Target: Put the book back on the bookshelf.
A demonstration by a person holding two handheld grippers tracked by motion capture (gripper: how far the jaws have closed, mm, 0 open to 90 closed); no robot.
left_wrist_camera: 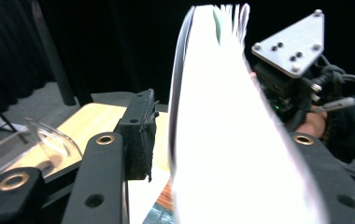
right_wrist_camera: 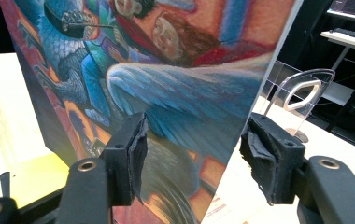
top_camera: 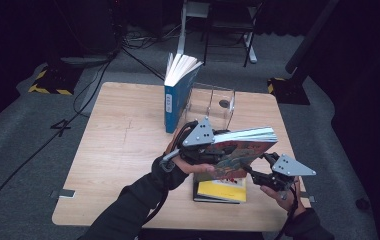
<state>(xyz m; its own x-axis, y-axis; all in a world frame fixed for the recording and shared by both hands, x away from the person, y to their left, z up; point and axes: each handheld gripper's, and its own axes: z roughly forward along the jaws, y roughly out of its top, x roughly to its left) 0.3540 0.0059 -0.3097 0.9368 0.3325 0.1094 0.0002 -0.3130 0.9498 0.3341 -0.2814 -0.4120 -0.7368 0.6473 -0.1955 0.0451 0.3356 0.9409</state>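
Note:
A book with a colourful illustrated cover [top_camera: 240, 150] hangs tilted above the table, page edges up. My right gripper [top_camera: 253, 172] grips its lower right corner; in the right gripper view the cover [right_wrist_camera: 180, 70] sits between the pads [right_wrist_camera: 136, 144], and the right gripper [right_wrist_camera: 196, 144] is shut on it. My left gripper [top_camera: 214, 150] is at the book's left end. In the left gripper view the white page block [left_wrist_camera: 227, 140] stands between the jaws of the left gripper [left_wrist_camera: 222, 130], with a clear gap beside the left pad [left_wrist_camera: 140, 135]; the other pad is hidden.
A yellow book [top_camera: 223, 190] lies flat on the wooden table [top_camera: 123, 150] under the raised one. A blue book [top_camera: 175, 95] stands upright, pages fanned, against a clear acrylic book stand [top_camera: 213, 102] at the table's far side.

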